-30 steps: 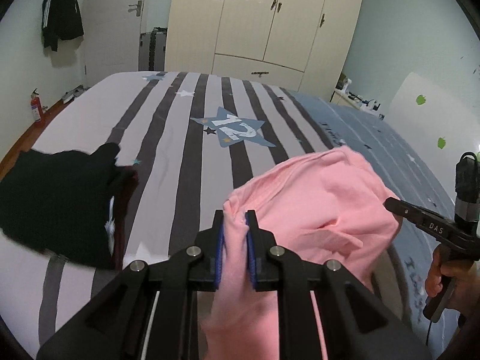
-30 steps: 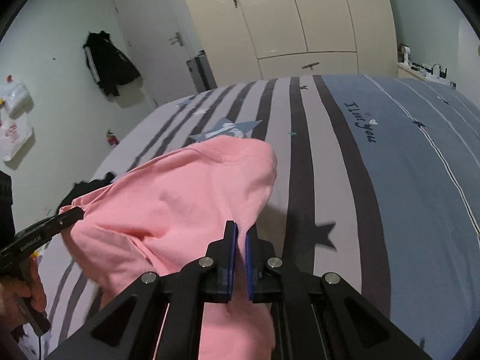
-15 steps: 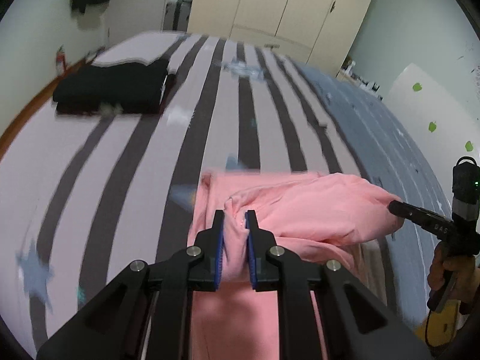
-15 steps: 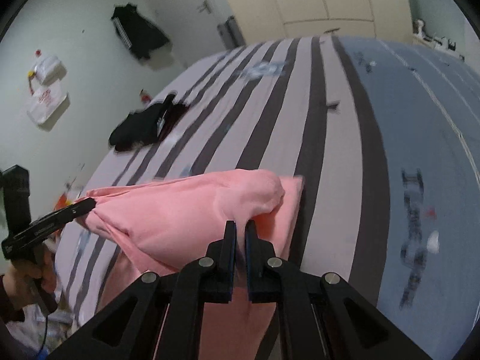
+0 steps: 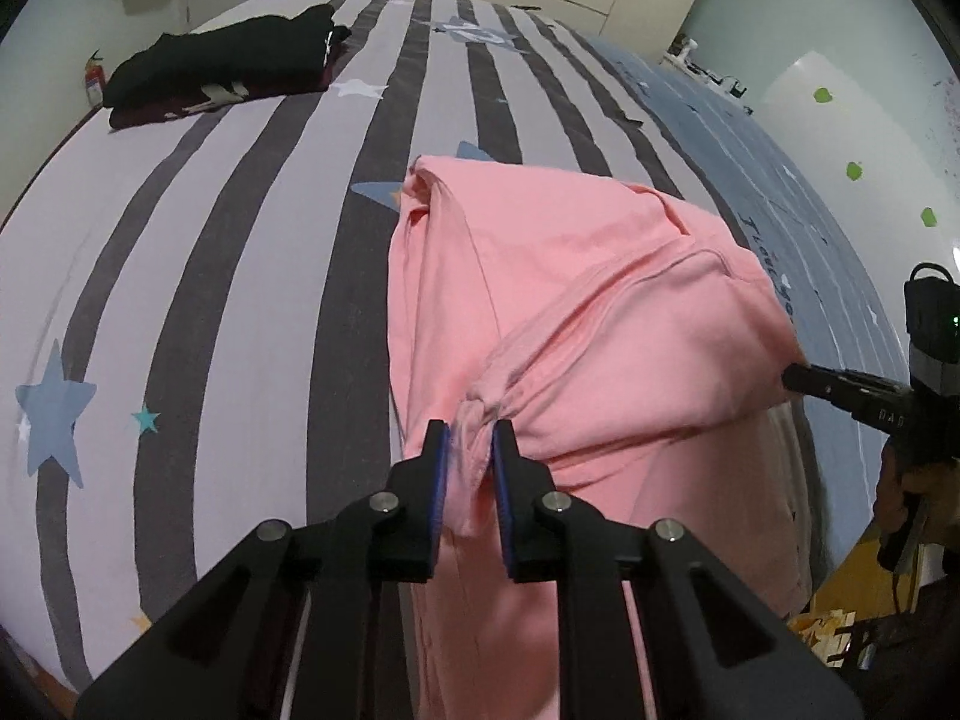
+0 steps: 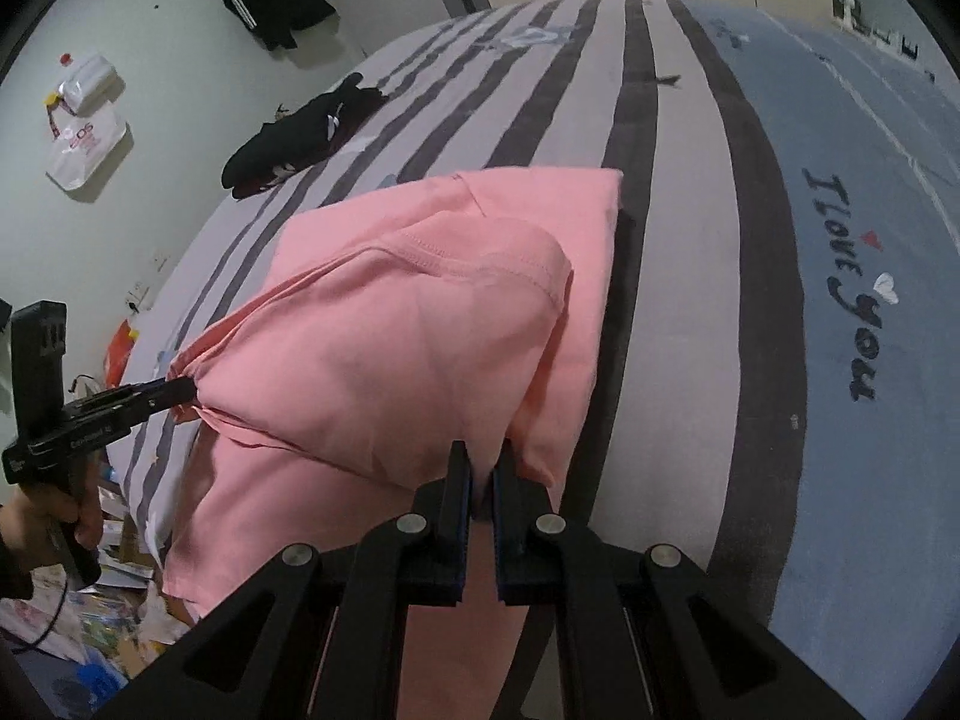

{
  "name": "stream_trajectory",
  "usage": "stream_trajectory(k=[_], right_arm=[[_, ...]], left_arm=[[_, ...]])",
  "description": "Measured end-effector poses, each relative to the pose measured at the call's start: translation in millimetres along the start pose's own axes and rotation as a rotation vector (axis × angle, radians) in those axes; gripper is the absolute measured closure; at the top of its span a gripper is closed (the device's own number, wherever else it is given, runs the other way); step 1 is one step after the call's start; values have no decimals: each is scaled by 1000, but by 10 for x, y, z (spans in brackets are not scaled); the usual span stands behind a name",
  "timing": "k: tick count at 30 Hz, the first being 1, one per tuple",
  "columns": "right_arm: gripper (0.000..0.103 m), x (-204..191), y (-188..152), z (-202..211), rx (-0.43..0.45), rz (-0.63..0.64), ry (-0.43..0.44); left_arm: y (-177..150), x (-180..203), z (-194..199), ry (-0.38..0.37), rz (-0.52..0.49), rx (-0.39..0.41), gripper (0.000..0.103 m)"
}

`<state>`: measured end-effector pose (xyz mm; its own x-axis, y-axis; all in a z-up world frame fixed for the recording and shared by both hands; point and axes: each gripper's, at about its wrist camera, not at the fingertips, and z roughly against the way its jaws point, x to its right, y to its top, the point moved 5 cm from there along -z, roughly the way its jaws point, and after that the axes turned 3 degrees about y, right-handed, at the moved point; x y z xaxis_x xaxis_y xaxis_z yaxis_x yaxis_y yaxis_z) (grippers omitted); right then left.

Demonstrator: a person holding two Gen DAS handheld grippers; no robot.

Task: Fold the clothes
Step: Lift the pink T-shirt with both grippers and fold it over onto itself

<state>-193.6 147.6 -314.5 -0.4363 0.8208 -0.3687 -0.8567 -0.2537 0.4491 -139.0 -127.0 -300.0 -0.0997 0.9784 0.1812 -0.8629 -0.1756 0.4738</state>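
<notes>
A pink shirt (image 5: 558, 300) lies partly on the striped bed (image 5: 240, 240), its far edge flat on the cover and its near part lifted. My left gripper (image 5: 470, 438) is shut on a bunched corner of it. My right gripper (image 6: 482, 468) is shut on the other near corner of the pink shirt (image 6: 408, 348). The right gripper also shows at the right of the left wrist view (image 5: 795, 378), the left gripper at the left of the right wrist view (image 6: 180, 387). The cloth hangs stretched between them over the bed's near edge.
A pile of folded dark clothes (image 5: 228, 60) lies at the bed's far left, also in the right wrist view (image 6: 300, 132). The blue part of the cover (image 6: 870, 210) lies to the right. Clutter covers the floor (image 6: 90, 648) by the bed's near edge. Wardrobes stand behind.
Both grippers have moved down and back toward the bed's near edge with the shirt. The shirt's far part now lies flat on the cover.
</notes>
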Motion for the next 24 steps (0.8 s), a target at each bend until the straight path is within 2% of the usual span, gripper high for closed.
stream_trajectory(k=[3, 5, 8, 13, 15, 17, 19, 21, 24], right_arm=[[97, -19, -54, 28, 0, -6, 6], [97, 1, -160, -4, -29, -5, 3], [94, 3, -258, -44, -71, -14, -14], [92, 36, -296, 77, -74, -31, -37], [92, 61, -305, 206, -55, -43, -48], [86, 57, -265, 332, -13, -48, -56], [68, 44, -181, 382, 27, -47, -70], [59, 65, -83, 345, 53, -51, -80], [59, 88, 80, 191, 66, -52, -74]], left_arm=[[-67, -1, -3, -1, -9, -10, 92], [-150, -45, -75, 5, 0, -54, 91], [-244, -67, -17, 3, 20, -76, 88], [-311, -75, 220, 22, 43, -66, 87], [-265, -77, 351, 34, 55, -36, 87], [-148, -44, 398, 25, 76, 1, 84], [-18, 15, 393, 20, 86, 33, 77], [132, 129, 290, 7, 60, 47, 76], [307, 302, 104, 1, -7, 61, 75]])
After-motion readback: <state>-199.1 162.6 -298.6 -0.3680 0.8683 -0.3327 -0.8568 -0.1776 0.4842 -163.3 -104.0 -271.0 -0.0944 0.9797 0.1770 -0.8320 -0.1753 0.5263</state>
